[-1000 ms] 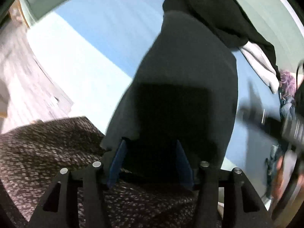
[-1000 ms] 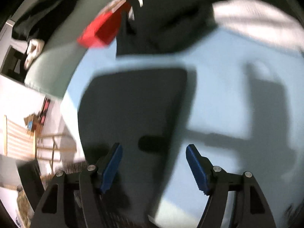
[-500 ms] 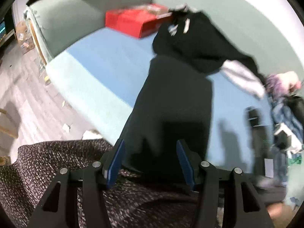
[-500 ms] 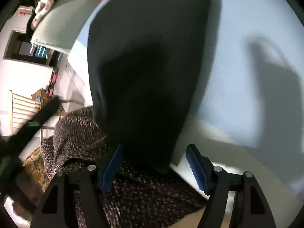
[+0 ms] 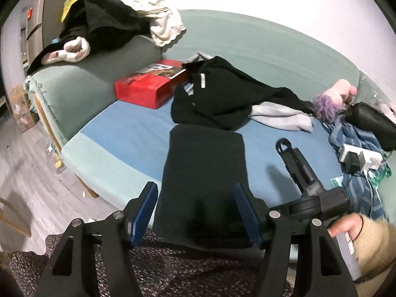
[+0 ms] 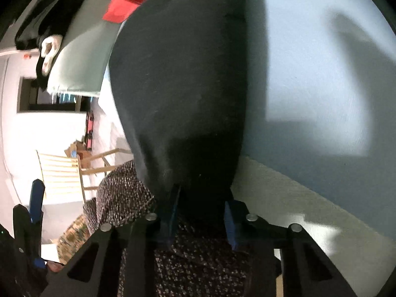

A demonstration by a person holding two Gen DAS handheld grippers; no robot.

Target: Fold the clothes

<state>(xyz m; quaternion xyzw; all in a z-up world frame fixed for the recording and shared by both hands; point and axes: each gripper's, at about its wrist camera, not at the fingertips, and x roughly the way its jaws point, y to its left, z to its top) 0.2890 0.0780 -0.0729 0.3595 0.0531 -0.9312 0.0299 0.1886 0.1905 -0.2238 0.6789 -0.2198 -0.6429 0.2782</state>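
A dark grey folded garment (image 5: 205, 170) lies flat on the blue sofa seat (image 5: 128, 133), its near end hanging over the front edge. My left gripper (image 5: 195, 212) is open, its blue pads either side of that near end, not touching it. In the right wrist view the same garment (image 6: 183, 74) fills the middle. My right gripper (image 6: 201, 212) is narrowed on its near edge; cloth sits between the blue pads. The right gripper also shows in the left wrist view (image 5: 304, 173), held by a hand.
A black garment pile (image 5: 217, 96) and a red box (image 5: 148, 86) lie behind the folded piece. Grey cloth, blue striped cloth (image 5: 356, 143) and a power strip (image 5: 358, 158) lie at the right. More clothes sit on the sofa arm (image 5: 99, 32). Speckled fabric (image 5: 173, 267) is below the grippers.
The left gripper pulled back and up from the garment, so the whole sofa shows. The right gripper moved to the garment's near edge and its jaws narrowed on it.
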